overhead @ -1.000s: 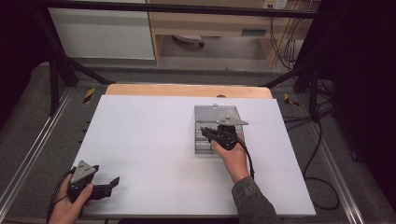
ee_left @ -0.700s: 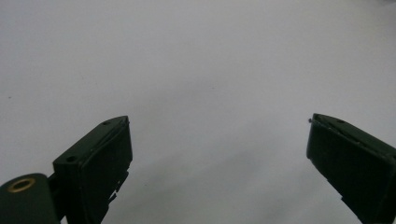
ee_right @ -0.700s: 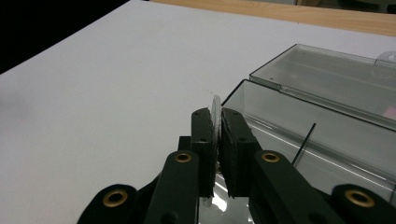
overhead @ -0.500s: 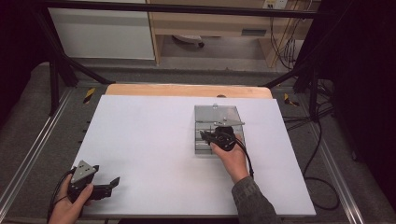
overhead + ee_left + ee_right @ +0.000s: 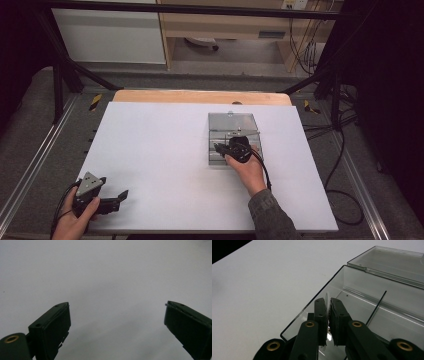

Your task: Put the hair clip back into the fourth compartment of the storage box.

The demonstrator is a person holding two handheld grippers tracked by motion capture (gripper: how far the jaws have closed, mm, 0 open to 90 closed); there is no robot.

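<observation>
A: Disc [image 5: 327, 305], thin and clear, was clamped edge-up between the pads of the right hand-held gripper [image 5: 327, 302]. It sat over the near-left corner of the clear plastic case [image 5: 372, 297]. I could not tell whether its lower edge touched the case floor.

B: Case state?

A: Open. Lid [image 5: 392, 262] was folded back flat on the bench [image 5: 160, 150], hinged along the far side. The tray showed a thin dark line across its floor, possibly a divider or rib; too fine to say. In the high view the case [image 5: 227, 127] lay right of centre on the bench, with the right hand [image 5: 248, 170] reaching into its near half.

B: Why held on edge?

A: My judgement: a flat, thin piece is hard to pinch lying down, so the jaws closed on its faces and carried it upright. That orientation would also suit slipping it into or out of the tray.

B: Left side?

A: Left hand-held gripper [image 5: 114, 199] rested at the near-left corner of the bench, well apart from the case. Its jaws stood wide apart with nothing between them; the left gripper view showed bare white bench past the pads [image 5: 56, 327]. Probably parked there to keep clear of the working hand.
</observation>
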